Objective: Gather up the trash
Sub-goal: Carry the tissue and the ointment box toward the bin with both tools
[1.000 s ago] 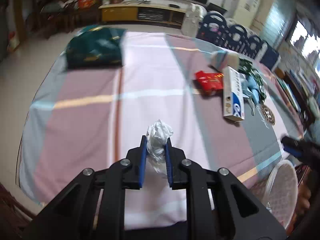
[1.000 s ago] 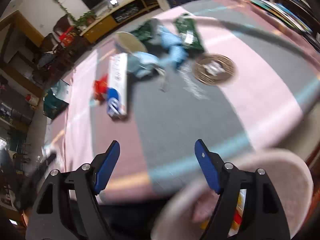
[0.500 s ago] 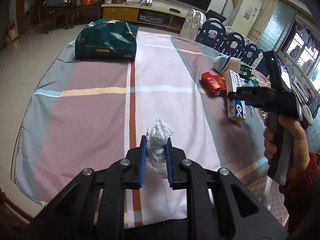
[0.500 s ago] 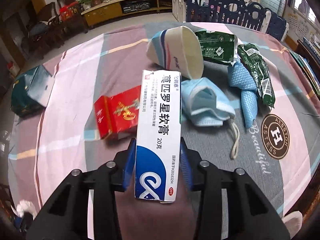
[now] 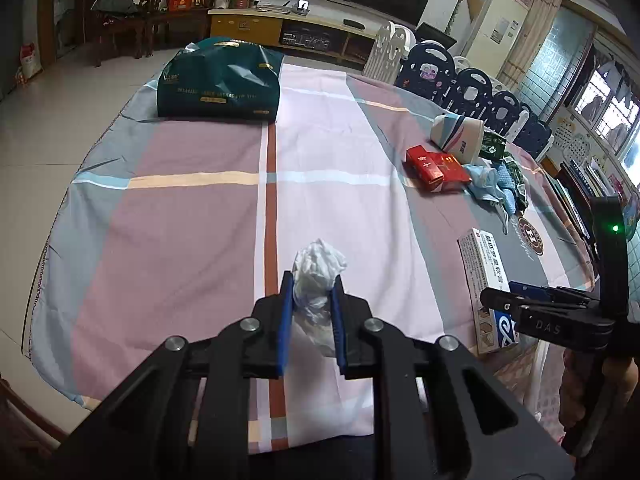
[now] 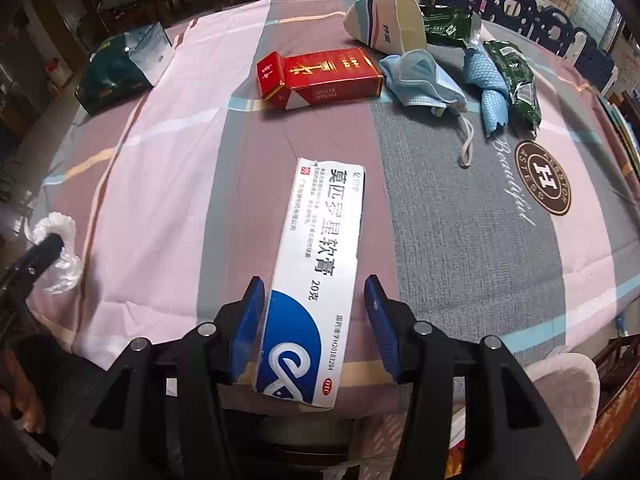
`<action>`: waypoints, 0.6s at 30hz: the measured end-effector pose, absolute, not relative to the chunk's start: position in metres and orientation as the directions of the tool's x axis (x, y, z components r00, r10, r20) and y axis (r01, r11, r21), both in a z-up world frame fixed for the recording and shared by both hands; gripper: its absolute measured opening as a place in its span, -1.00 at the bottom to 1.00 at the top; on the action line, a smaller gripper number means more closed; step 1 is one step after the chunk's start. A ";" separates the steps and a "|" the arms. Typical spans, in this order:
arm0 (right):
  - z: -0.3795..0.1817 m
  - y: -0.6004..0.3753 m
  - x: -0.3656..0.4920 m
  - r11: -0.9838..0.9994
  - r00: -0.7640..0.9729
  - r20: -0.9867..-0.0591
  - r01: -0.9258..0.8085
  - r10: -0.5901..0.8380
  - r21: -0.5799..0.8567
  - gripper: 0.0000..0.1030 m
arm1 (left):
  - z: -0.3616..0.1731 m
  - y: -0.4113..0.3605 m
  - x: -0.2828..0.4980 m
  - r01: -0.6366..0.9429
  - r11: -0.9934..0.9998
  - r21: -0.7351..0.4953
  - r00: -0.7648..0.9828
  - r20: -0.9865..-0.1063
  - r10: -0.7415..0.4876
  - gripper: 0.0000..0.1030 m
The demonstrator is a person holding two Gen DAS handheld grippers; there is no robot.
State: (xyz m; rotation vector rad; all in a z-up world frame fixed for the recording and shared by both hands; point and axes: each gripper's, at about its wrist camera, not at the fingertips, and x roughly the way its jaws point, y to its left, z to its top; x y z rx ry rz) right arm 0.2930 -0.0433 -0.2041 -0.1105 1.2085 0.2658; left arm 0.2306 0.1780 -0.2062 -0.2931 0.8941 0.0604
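While both grippers work at the near edge of the table, the scene reads as follows.
Ointment box (image 6: 316, 280): lies flat at the near edge of the tablecloth (image 6: 460, 248), its near end overhanging.
Right gripper (image 6: 314, 316): jaws have just been opening; they straddle the box, the left pad at its side, the right pad clear of it.
Crumpled white plastic (image 5: 318, 276): pinched in the air above the near edge.
Left gripper (image 5: 311, 312): pads pressed together on the plastic.
Red cigarette carton (image 6: 320, 76): toward the far right edge.
Face mask (image 6: 420, 80): just beside the carton.
Paper cup (image 6: 384, 20): on its side, behind both.
Green bag (image 5: 220, 80): far left corner.
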 end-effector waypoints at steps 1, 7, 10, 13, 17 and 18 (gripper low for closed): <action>-0.205 -0.043 0.291 0.965 0.326 -0.935 -0.257 0.140 0.054 0.06 | -0.207 0.178 0.230 -0.175 0.958 -0.226 0.627 -0.776 -0.069 -0.64; -0.214 -0.029 0.285 0.965 0.356 -0.933 -0.257 0.040 -0.057 0.13 | -0.209 0.182 0.230 -0.185 0.954 -0.236 0.624 -0.778 -0.072 -0.64; -0.213 -0.023 0.280 0.958 0.380 -0.924 -0.278 0.038 -0.075 -0.14 | -0.210 0.181 0.231 -0.182 0.954 -0.237 0.620 -0.781 -0.075 -0.64; -0.208 -0.021 0.276 0.954 0.417 -0.909 -0.281 0.020 -0.108 -0.15 | -0.211 0.182 0.231 -0.183 0.951 -0.248 0.619 -0.781 -0.085 -0.64; -0.182 -0.028 0.263 0.957 0.475 -0.878 -0.273 0.050 -0.093 -0.16 | -0.207 0.183 0.227 -0.203 0.951 -0.233 0.634 -0.772 -0.054 -0.64; -0.175 -0.031 0.261 0.959 0.489 -0.871 -0.268 0.057 -0.088 -0.16 | -0.204 0.180 0.225 -0.213 0.956 -0.200 0.633 -0.774 -0.022 -0.64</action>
